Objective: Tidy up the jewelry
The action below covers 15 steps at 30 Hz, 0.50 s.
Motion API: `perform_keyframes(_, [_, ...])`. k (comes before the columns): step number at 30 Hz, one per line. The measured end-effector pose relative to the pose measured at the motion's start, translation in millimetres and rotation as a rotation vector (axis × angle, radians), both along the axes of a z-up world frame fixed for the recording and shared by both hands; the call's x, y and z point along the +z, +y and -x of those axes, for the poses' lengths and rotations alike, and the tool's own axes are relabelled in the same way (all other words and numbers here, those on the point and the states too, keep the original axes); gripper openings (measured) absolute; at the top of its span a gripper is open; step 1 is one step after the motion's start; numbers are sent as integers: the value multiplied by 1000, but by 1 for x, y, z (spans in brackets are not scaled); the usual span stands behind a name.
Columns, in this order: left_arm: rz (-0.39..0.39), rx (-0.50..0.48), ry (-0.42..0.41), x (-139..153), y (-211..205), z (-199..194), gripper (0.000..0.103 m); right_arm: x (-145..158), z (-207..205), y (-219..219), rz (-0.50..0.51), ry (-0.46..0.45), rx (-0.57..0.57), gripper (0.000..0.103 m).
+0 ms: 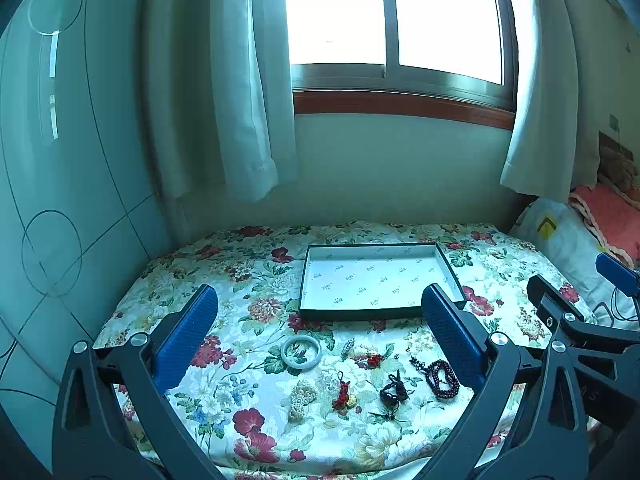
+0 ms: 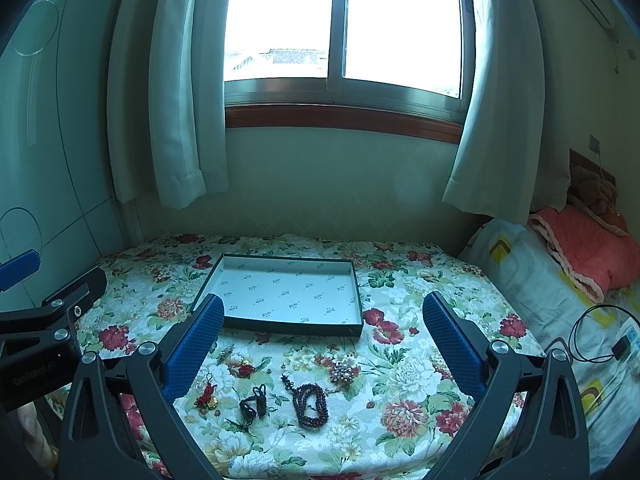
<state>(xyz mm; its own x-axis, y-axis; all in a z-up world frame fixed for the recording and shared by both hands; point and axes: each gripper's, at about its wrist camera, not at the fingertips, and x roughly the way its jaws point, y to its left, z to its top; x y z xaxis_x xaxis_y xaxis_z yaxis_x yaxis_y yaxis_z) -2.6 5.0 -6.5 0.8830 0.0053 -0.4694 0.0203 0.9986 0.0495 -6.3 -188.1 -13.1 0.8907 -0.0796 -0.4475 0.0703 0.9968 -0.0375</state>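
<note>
An empty shallow tray [image 1: 448,270] [image 2: 356,288] with a dark rim lies on a floral cloth. In front of it lie a pale jade bangle [image 1: 301,352], a pearl cluster [image 1: 301,396], a red knot charm [image 1: 342,394] [image 2: 206,396], a black cord piece [image 1: 394,390] [image 2: 253,400], a dark red bead bracelet [image 1: 442,376] [image 2: 310,400], a small red piece [image 1: 374,359] [image 2: 245,369] and a beaded brooch [image 2: 344,372]. My left gripper [image 1: 320,300] is open above the jewelry. My right gripper [image 2: 324,308] is open too, beside the left one.
The floral cloth [image 1: 256,428] covers a low surface under a window with curtains. A glossy cabinet wall [image 1: 60,200] stands on the left. Pillows and a pink blanket [image 2: 588,248] lie to the right, with a cable and power strip [image 2: 624,344].
</note>
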Motion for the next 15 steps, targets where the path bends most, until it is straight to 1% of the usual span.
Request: perform_keyframes(15, [4, 3, 3, -1, 1, 1, 101, 0, -1, 0, 3, -1, -1, 99])
